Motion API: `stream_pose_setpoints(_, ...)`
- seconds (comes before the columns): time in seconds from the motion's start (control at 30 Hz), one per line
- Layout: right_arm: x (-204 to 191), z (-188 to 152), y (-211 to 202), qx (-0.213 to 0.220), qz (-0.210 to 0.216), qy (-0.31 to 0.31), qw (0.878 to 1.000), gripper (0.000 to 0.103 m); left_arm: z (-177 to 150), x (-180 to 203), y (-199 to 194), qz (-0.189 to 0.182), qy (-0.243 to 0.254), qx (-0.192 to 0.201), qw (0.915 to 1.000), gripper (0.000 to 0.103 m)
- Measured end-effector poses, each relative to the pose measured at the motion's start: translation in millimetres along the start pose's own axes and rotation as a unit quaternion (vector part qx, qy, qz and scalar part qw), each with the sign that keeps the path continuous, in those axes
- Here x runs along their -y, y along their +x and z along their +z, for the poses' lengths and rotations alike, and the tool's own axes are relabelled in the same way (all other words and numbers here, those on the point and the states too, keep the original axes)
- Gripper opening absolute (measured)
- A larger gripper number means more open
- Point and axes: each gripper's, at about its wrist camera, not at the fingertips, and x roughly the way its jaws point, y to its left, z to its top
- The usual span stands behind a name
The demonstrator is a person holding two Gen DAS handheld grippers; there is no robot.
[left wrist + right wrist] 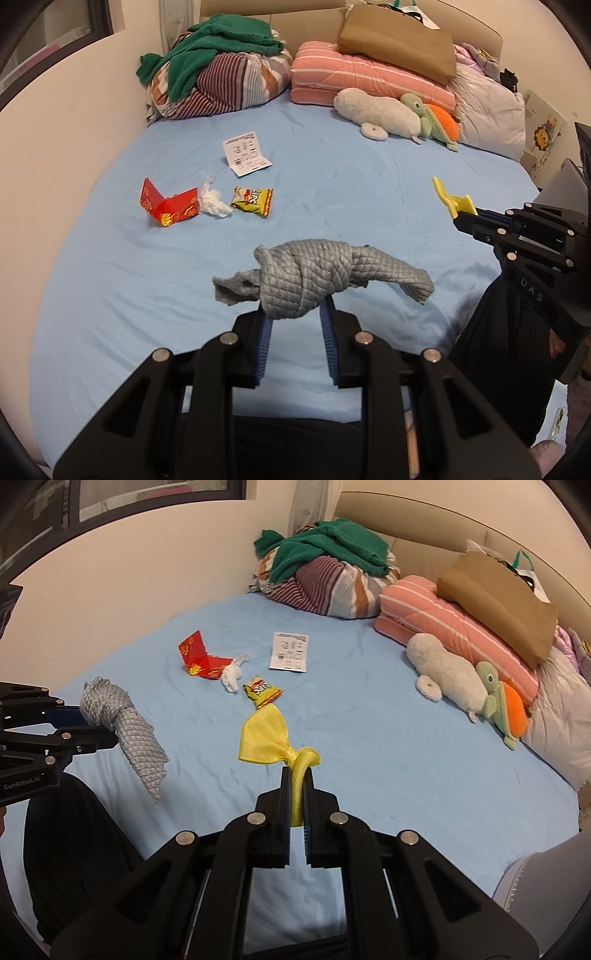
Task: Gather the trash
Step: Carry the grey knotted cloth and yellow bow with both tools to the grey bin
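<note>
My left gripper (295, 310) is pinched on a knotted grey quilted cloth (314, 280), gripped at the fat knot with both loose ends hanging free beside the fingers. My right gripper (297, 779) is clamped nearly flat on a yellow ribbon bow (266, 738), held by one tail, so the fan of the bow stands up past the fingertips. Both pieces look soft and very light. I expect the cloth to sag and swing, and the ribbon is slick enough that I judge a thin pinch could let it slide.

Ahead of both grippers, on the blue bed sheet (332, 192), the trash lies in a loose cluster: one red folded card packet (168, 203), one crumpled white tissue (212, 201) just beside it, one yellow snack wrapper (253, 199) next along, and one white printed leaflet (245, 153) farther out. That makes four loose items, plus the two I carry.

The packet looks stiff enough to take by a raised flap. The tissue will crush anywhere. The wrapper is crinkly and probably slippery, best taken at a puffed edge. The leaflet lies flat, so its lifted corner is the likely hold.

Beyond them are one pile of bedding (221, 74), one folded pink quilt (369, 77) and two plush toys (399, 114).
</note>
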Motion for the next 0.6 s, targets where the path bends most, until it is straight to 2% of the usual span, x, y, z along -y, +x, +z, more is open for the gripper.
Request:
stream_pose_setpoints(0.33,85,-37,-63,0.014,-0.074,0.078,0.994,0.005,38,80,-5,-0.042,0.079,0.017,0.9958,0.026)
stream_pose_setpoints(0.47,122,-52,-100,0.023,-0.115,0.105,0.987,0.005,60,121,-7,-0.064,0.121,0.029,0.9902,0.026)
stream_pose_setpoints(0.6,158,-70,-136,0.029,-0.152,0.138,0.978,0.005,78,171,-12,-0.09,0.167,0.043,0.9809,0.026)
